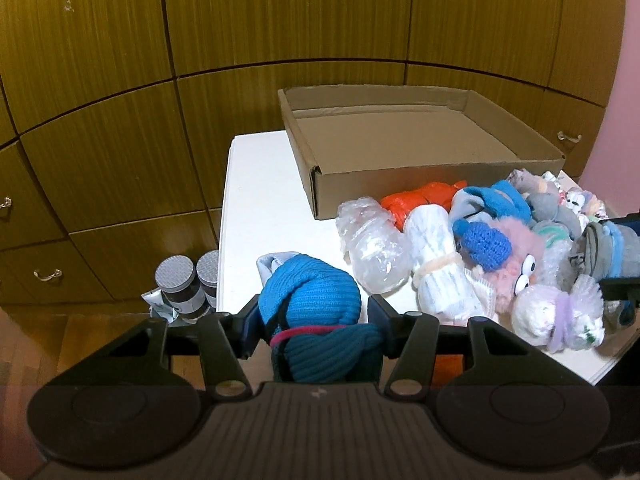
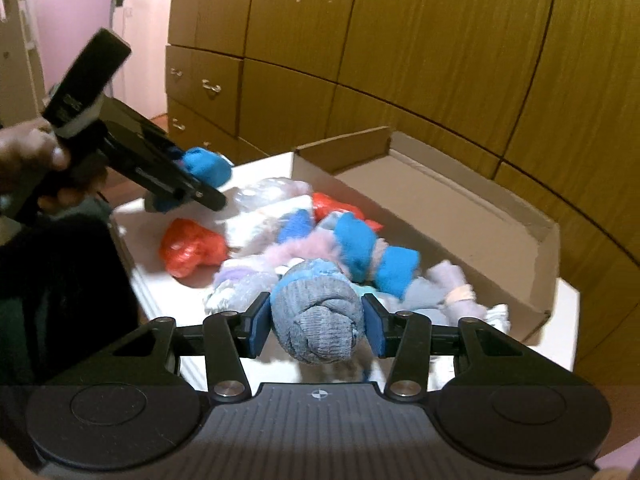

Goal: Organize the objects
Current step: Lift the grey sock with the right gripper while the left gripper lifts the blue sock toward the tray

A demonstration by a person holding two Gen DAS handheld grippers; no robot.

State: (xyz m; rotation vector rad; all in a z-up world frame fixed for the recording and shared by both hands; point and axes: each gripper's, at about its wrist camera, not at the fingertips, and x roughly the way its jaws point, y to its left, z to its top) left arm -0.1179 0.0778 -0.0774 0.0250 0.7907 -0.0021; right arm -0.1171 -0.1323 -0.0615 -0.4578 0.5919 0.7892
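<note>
My left gripper is shut on a blue knitted sock bundle with a red band, held above the near left part of the white table. It shows in the right wrist view too. My right gripper is shut on a grey and light blue sock bundle, also seen at the right edge of the left wrist view. An open cardboard box stands at the back of the table and looks empty. A pile of rolled socks and plastic-wrapped bundles lies in front of it.
Wooden cupboards and drawers stand behind and to the left of the table. Two grey-lidded jars stand low beside the table's left edge. An orange plastic bundle lies near the table's front. A pink wall is at the right.
</note>
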